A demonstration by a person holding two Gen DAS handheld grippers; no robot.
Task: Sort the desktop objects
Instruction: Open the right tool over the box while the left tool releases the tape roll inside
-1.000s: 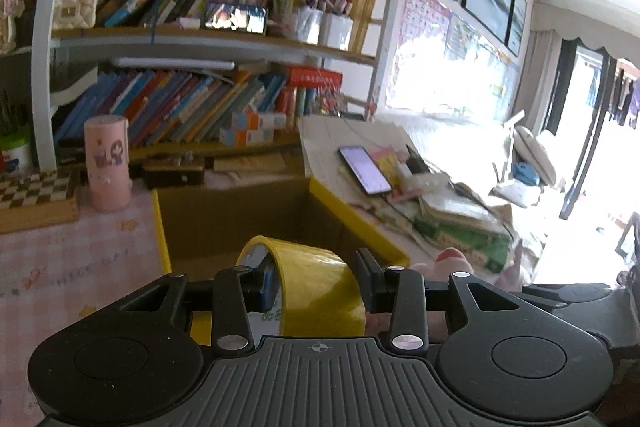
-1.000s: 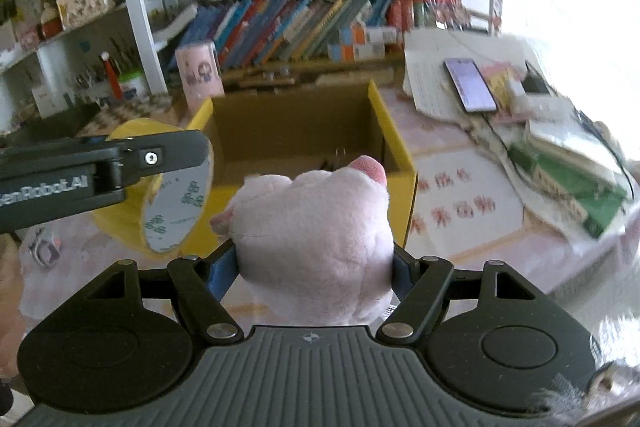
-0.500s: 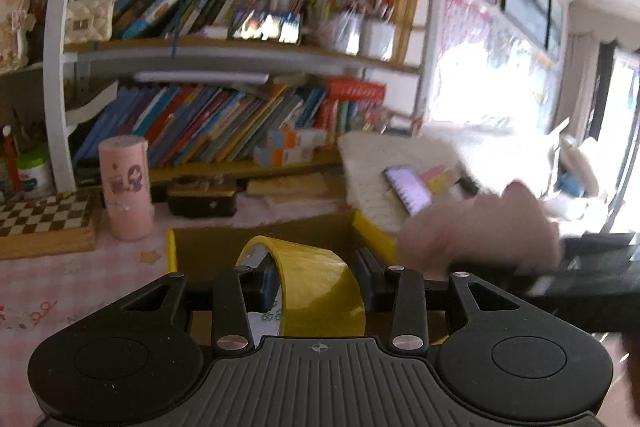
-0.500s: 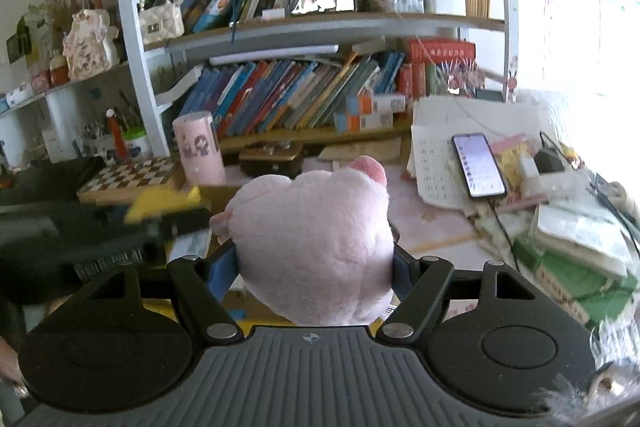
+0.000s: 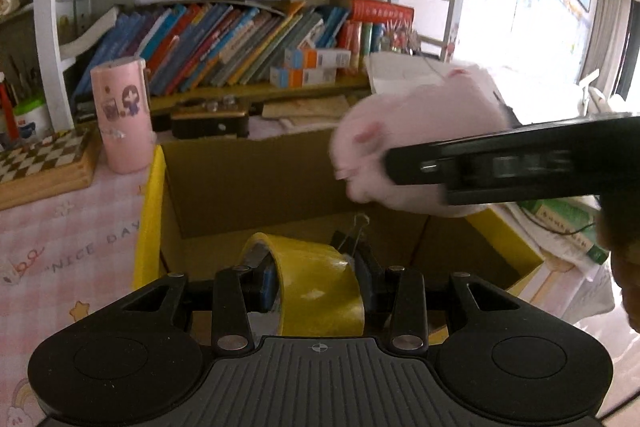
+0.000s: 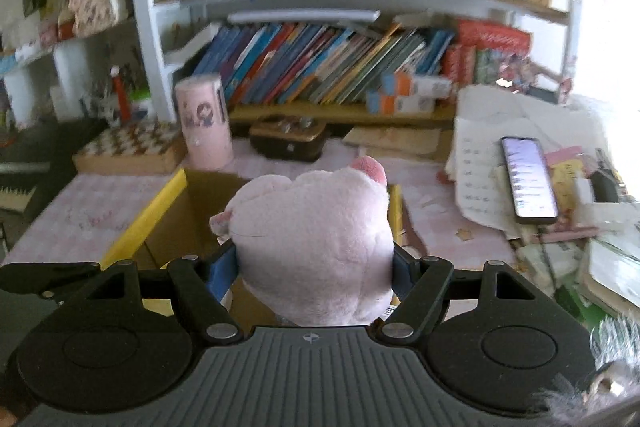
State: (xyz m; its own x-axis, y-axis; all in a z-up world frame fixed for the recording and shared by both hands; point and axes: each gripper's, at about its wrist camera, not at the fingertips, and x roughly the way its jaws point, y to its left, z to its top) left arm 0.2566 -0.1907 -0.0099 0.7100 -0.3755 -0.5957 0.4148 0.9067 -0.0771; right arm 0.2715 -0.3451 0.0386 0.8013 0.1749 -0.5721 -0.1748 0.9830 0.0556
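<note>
My left gripper [image 5: 316,281] jaws squeeze the tape [image 5: 316,291] and my right gripper [image 6: 316,267] jaws hug the pig toy [image 6: 316,243] above the box [image 5: 248,187], ready to drop both in.

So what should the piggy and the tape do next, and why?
Probably lower both a little further into the cardboard box, then let go. The left gripper holds the yellow tape roll over the box, and the right gripper holds the pink plush pig above it.
</note>
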